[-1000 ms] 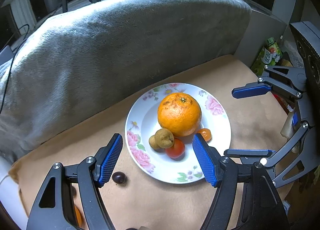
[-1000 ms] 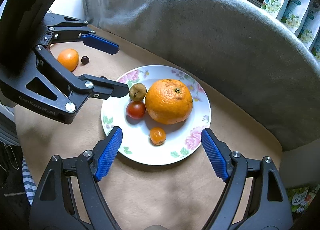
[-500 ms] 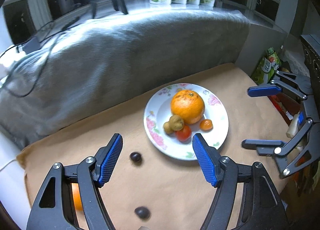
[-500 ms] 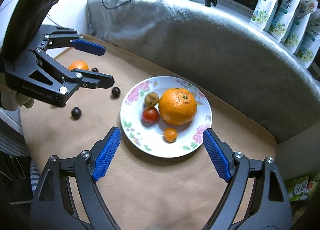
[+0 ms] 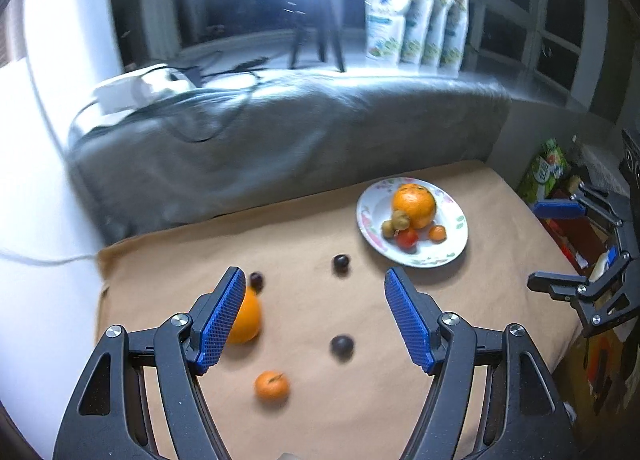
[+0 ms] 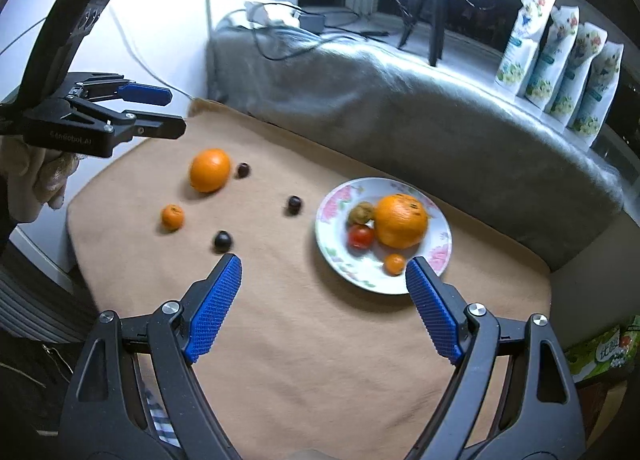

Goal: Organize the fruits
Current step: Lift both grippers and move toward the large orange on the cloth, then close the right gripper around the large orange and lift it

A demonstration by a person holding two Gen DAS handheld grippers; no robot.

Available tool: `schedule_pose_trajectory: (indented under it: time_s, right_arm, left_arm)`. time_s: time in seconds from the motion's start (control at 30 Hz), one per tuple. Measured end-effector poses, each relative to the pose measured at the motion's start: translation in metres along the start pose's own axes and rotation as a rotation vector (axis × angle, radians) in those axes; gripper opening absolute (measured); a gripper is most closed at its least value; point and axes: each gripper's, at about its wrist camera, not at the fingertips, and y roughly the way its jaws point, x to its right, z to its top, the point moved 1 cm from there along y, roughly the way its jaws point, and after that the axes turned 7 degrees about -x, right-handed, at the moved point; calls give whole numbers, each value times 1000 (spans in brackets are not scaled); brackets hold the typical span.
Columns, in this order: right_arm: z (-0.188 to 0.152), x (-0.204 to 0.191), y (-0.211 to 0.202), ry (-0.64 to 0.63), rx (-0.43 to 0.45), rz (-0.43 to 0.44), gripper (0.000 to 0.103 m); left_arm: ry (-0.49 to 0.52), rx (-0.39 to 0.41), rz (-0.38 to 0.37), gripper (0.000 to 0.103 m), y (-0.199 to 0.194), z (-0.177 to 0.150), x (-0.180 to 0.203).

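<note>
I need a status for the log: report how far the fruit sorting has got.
Done: the plate holds a big orange, tomato, small orange and brownish fruit. In hand: nothing; left gripper and right gripper are open and empty. Left on the cloth: an orange, a mandarin, three dark fruits.
</note>
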Motion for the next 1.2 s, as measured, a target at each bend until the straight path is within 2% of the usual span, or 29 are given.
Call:
schedule_pose_trajectory:
  time_s: [0.2,0.43,0.63,0.87,1.0,1.2]
  right_arm:
    - [-3,-27,4,-3,14,41,87]
    - [9,-35,35,80,-15,156,87]
    - [22,-33,74,223,-48,274,87]
    - [37,-34,120,385,-79,375,87]
    - [51,-38,142,429,-87,401,87]
    - [73,-44,174,460,-104,425,87]
  left_arm:
    - [-88,12,20,72,-13,-31,-35]
    - [-176,1,15,72,-5,-59,-72]
    - [-263,-6,-51,72,15,-78,-92]
    - [-400,-6,-196,72,52,-91,-113]
    - [-395,-21,-213,72,71,-91,-112]
    - [-437,-39,-248,72,95,-91,-121]
